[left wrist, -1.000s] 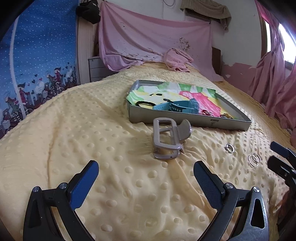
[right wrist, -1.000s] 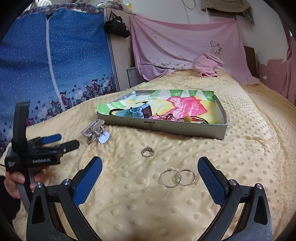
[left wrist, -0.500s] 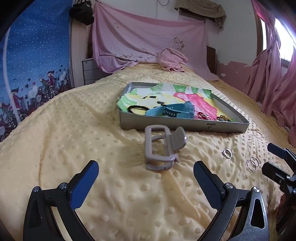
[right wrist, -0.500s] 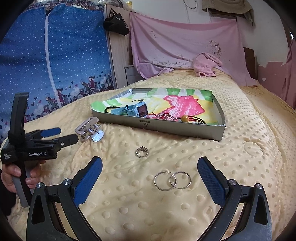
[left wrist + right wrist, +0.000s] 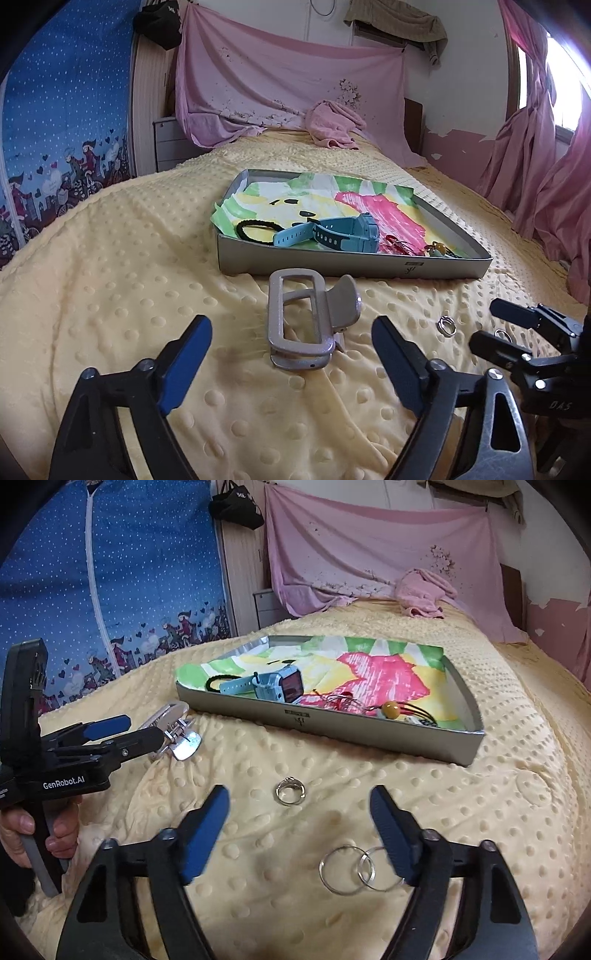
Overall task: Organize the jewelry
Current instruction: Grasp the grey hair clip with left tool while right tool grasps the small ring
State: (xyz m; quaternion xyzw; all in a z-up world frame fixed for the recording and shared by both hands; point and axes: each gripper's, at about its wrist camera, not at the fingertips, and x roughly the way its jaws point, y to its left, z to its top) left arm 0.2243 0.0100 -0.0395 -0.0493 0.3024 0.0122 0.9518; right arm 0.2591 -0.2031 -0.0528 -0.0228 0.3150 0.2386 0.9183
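The left claw (image 5: 291, 363) has its jaws apart and just closing in, the hair clip (image 5: 308, 325) lying on the bed (image 5: 122, 280) just ahead between its fingers, untouched. The right claw (image 5: 299, 834) is narrowing too but grips nothing: a small ring (image 5: 290, 791) sits just ahead, two linked hoops (image 5: 351, 869) by its right finger, the tray (image 5: 332, 729) farther ahead.

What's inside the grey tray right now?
In the tray: colourful paper lining, blue watch, black hair tie, red cords, a yellow bead. Anything under the paper is hidden.
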